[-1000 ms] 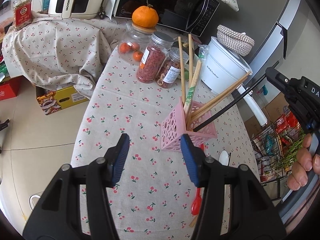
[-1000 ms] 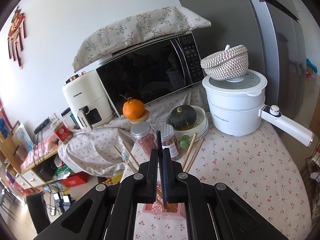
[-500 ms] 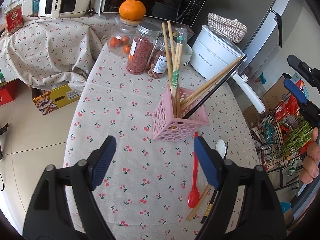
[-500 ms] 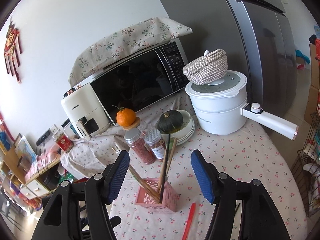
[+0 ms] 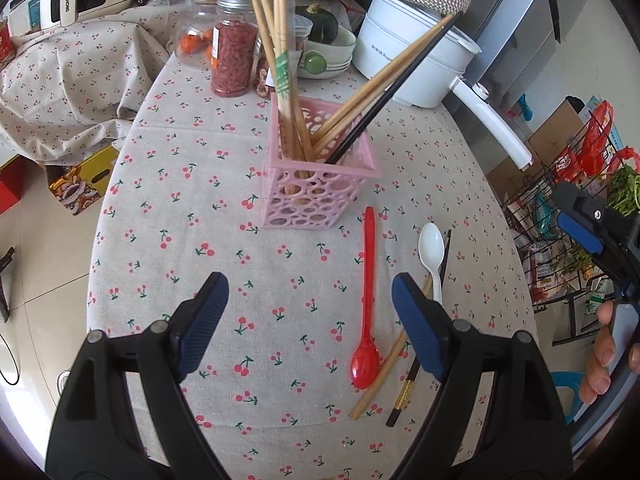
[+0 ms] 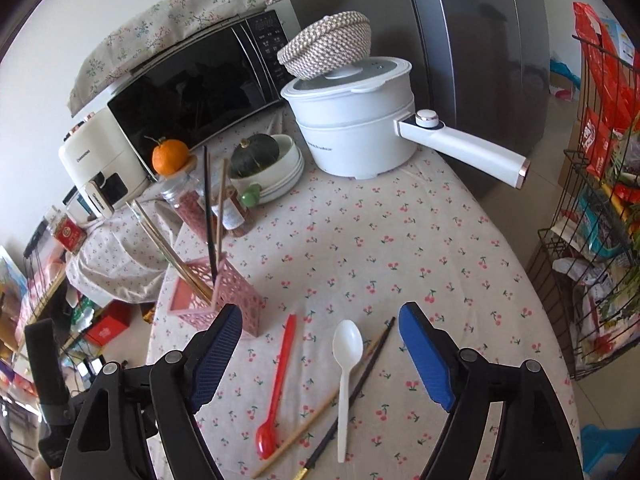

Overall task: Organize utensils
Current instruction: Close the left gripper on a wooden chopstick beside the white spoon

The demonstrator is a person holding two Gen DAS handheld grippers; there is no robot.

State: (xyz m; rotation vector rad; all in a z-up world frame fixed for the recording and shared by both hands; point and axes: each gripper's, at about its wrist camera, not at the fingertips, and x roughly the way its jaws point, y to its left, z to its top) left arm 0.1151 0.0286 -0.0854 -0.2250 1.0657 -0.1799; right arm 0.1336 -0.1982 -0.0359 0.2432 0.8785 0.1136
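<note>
Now two spoons (image 6: 347,364), two loose chopsticks (image 6: 316,420).

black chopstick (image 5: 403,394): middle behind left gripper (image 5: 308,308) pad | chopstick bottoms: inside pink holder (image 5: 316,196)

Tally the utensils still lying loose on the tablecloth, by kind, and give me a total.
Spoons: 2, the red spoon and the white spoon
Chopsticks: 2, the wooden chopstick and the black chopstick
Total: 4
</note>
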